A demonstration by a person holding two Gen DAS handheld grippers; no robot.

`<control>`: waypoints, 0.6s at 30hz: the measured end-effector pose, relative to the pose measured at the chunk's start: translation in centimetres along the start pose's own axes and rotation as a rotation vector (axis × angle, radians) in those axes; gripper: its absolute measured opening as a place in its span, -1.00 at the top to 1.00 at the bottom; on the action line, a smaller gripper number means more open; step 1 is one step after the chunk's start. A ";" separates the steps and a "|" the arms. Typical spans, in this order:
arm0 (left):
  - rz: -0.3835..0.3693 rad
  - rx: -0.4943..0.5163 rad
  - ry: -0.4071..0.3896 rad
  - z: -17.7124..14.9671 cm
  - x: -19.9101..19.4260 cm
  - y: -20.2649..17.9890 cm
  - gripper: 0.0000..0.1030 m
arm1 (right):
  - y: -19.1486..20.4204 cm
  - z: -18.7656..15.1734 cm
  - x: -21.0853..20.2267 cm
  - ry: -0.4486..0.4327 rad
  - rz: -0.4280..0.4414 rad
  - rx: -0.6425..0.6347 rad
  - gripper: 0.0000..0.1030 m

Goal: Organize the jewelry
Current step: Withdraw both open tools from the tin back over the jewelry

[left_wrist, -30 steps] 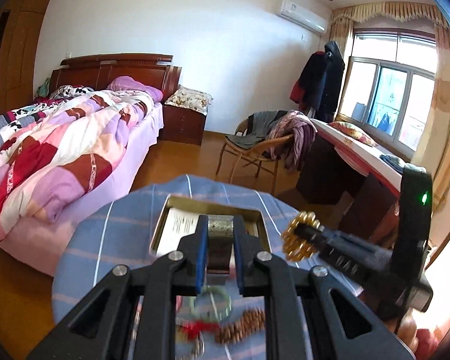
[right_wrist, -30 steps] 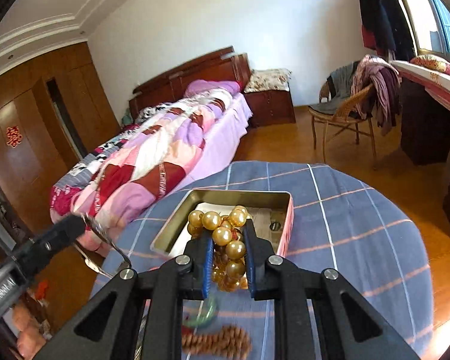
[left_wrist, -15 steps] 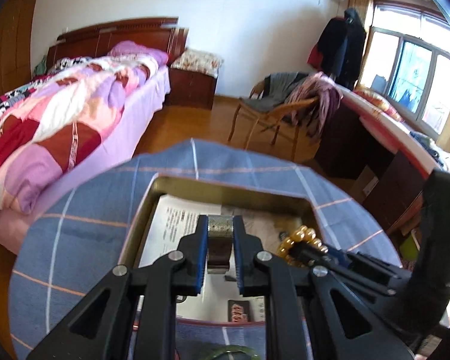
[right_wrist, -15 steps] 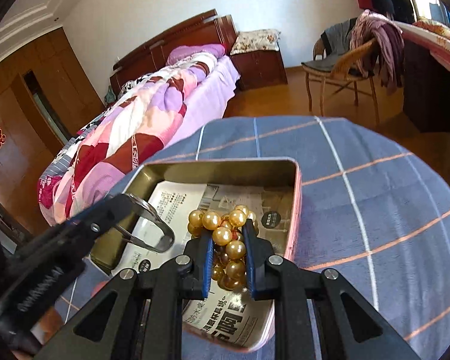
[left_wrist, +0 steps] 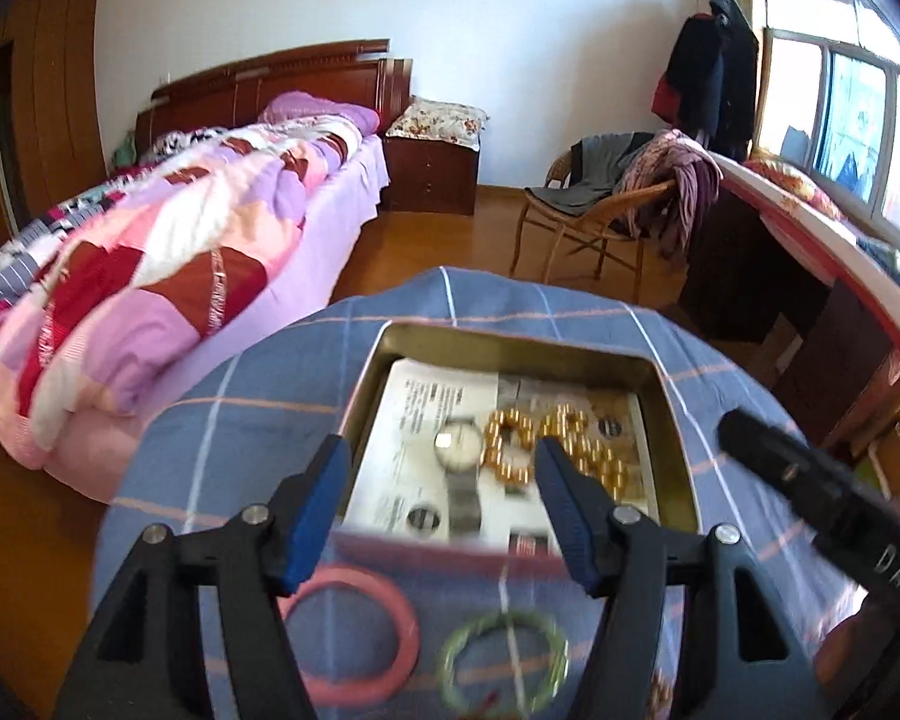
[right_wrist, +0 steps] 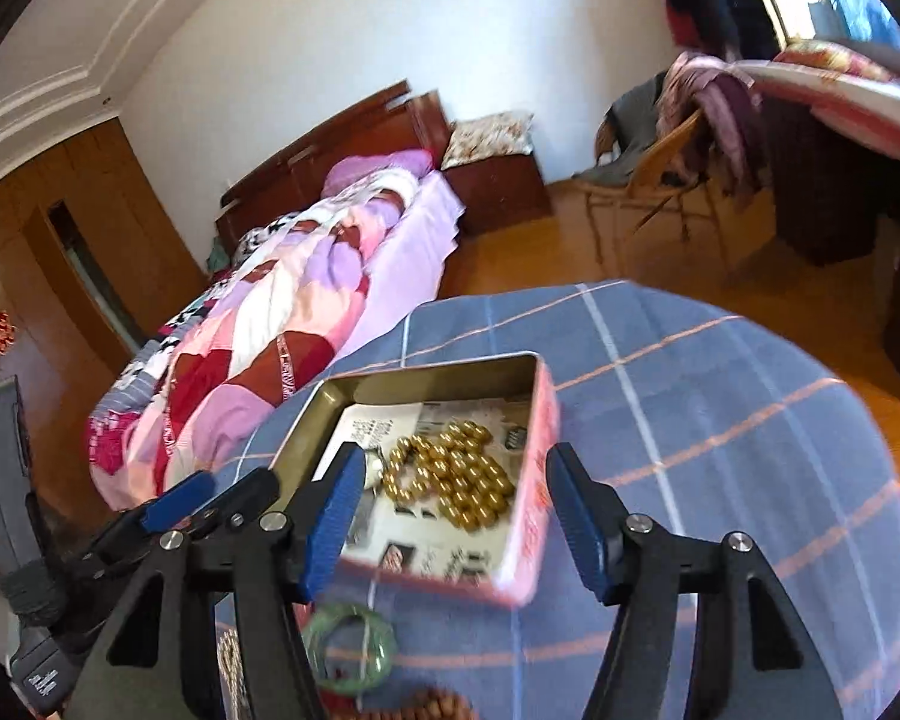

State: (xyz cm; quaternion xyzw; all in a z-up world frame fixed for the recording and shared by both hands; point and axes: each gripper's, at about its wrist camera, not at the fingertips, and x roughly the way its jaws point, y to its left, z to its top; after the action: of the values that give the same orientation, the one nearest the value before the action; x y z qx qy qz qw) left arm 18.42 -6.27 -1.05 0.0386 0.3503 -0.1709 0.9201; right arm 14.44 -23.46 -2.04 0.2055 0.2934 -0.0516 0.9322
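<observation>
Left wrist view: both claws, left (left_wrist: 441,483) and right (right_wrist: 456,498), spread empty over tin (left_wrist: 669,414); risk of nudging gold beads (left_wrist: 549,444) out

The pink bangle (left_wrist: 354,636) and green bangle (left_wrist: 504,663) are smeared by motion blur. The watch (left_wrist: 459,468) dial is too small to read. In the right wrist view the brown bead string (right_wrist: 432,708) is cut off by the bottom edge, and the left tongs (right_wrist: 168,510) are only partly seen.
</observation>
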 end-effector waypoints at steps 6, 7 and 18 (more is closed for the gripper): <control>0.050 0.003 -0.010 -4.8 -4.3 0.5 -0.45 | 0.1 -4.0 -3.4 0.036 -0.028 -0.025 -0.23; 0.048 -0.008 -0.005 -5.5 -4.8 0.7 -0.45 | 0.2 -5.1 -3.8 0.055 -0.031 -0.034 -0.23; 0.135 -0.078 0.059 -9.9 -6.2 1.0 -0.45 | 0.6 -10.6 -6.0 0.126 -0.047 -0.065 -0.23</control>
State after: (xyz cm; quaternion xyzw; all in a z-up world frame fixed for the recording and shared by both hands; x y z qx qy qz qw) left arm 8.20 -1.62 -4.41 0.0312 0.3804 -0.0935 0.9196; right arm 4.08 -18.74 -6.29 0.1708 0.3576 -0.0509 0.9167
